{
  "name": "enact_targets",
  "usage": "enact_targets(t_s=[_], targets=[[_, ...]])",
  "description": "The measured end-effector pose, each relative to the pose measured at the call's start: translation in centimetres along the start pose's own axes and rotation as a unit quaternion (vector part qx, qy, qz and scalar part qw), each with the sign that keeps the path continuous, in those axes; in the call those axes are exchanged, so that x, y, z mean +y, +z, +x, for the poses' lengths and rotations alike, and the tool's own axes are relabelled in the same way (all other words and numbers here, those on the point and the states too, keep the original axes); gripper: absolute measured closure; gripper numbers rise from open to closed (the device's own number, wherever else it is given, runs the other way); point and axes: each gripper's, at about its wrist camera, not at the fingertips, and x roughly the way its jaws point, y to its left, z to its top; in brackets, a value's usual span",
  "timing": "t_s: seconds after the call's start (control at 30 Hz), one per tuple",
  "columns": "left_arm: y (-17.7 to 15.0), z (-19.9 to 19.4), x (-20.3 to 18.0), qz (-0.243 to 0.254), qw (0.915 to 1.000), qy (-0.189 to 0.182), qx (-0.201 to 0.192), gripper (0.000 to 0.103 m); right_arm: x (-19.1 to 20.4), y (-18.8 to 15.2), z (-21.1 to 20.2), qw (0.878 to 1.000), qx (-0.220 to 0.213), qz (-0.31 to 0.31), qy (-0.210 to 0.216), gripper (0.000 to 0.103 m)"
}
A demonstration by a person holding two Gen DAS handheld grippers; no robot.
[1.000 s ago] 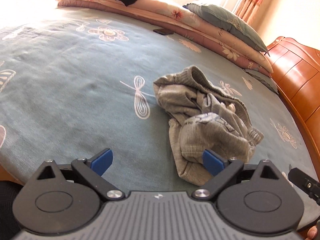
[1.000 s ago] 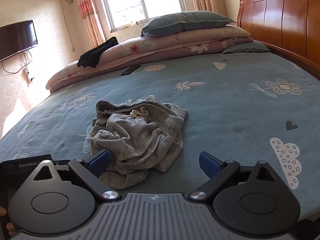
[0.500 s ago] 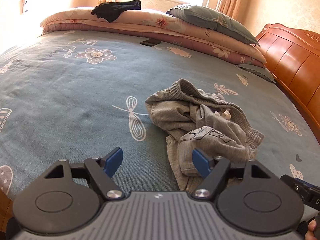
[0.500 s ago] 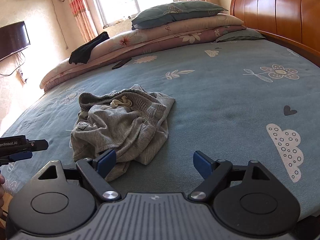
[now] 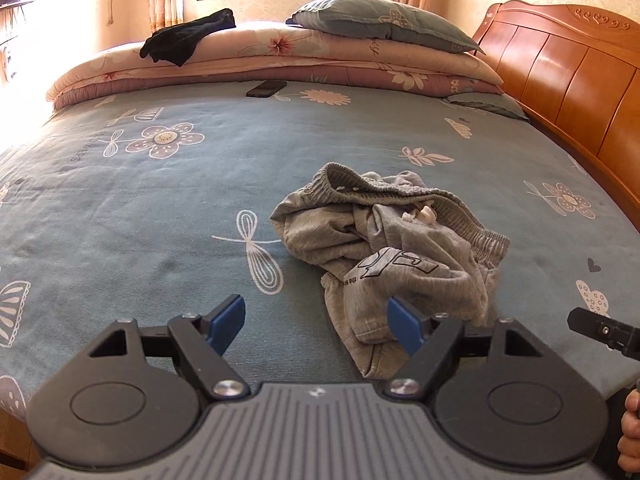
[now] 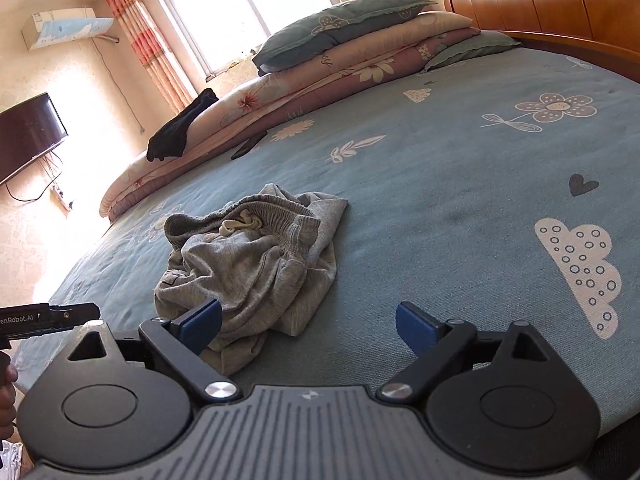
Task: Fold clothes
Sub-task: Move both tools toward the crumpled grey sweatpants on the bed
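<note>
Left wrist view, catalogued from the left edge across. Bed (image 5: 120, 208): blue-grey cover printed with flowers and dragonflies, seen filling most of the frame. Dark garment (image 5: 188, 38): draped on the rolled quilts (image 5: 280, 60) at 11 o'clock. Phone (image 5: 266, 89): laid flat on the cover just below the quilts at 12 o'clock. Pillow (image 5: 380, 24): stacked on the quilts. Left gripper (image 5: 316, 322): at 6 o'clock, jaws opening, only bed cover between them; its blue right-hand pad is seen in front of the near hem of the grey shorts (image 5: 400, 248), and contact cannot be told. Grey shorts: crumpled in a heap just right of centre, waistband uppermost, drawstring (image 5: 420, 213) exposed. Headboard (image 5: 560, 80): wood, at 2 o'clock.

Right wrist view, same order. Television (image 6: 28, 132): wall-mounted at 9 o'clock. Air conditioner (image 6: 64, 30): at 10 o'clock. Grey shorts (image 6: 256, 264): left of centre, bunched, resting on the bed (image 6: 460, 200). Right gripper (image 6: 308, 326): at 6 o'clock, jaws opening, nothing gripped; the left-hand pad is seen against the heap's near edge, bare cover between the pads.

Task status, judged: at its very start. No fold has been made; the shorts are not yet spread flat. Left to be done: a hem or waistband to be taken, the garment laid out and smoothed, then folded.
</note>
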Motion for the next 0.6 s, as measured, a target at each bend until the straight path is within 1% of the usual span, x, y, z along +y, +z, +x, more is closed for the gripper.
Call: enact_targets(t_s=[0.07,0.13,0.2,0.27,0.37,0.43,0.5,0.6], targets=[[0.2,-0.3,0.5,-0.007,1.0000,-0.002,0.003,0.025,-0.3,0.0,-0.1,1.000,0.003,0.009,0.009,0.007],[0.2,-0.5,0.8,-0.013,0.9999,0.005,0.004,0.025,-0.7,0.1,-0.4,1.000,0.007,0.016,0.025,0.007],[0.1,-0.7,0.9,-0.010,0.9998,0.015,0.007,0.024,-0.9,0.0,-0.7,0.999,0.005,0.022,0.031,0.007],[-0.1,-1.1,1.0,-0.005,0.9998,0.018,0.006,0.024,-1.1,0.0,-0.9,0.999,0.003,0.024,0.028,0.007],[-0.4,-1.7,1.2,0.001,0.9999,0.016,0.000,0.024,-1.0,0.1,-0.9,0.999,0.007,0.022,0.024,0.010],[-0.7,-2.0,1.4,0.005,0.9999,0.014,-0.005,0.024,-0.7,-0.1,-0.9,1.000,0.008,0.016,0.025,0.010],[-1.0,-2.1,1.5,0.010,0.9997,0.019,-0.006,0.024,0.0,-0.3,-1.1,1.000,0.007,0.004,0.022,0.010],[-1.2,-2.7,1.8,0.011,0.9996,0.021,-0.018,0.024,0.7,-0.4,-1.5,1.000,0.005,-0.011,0.024,0.010]])
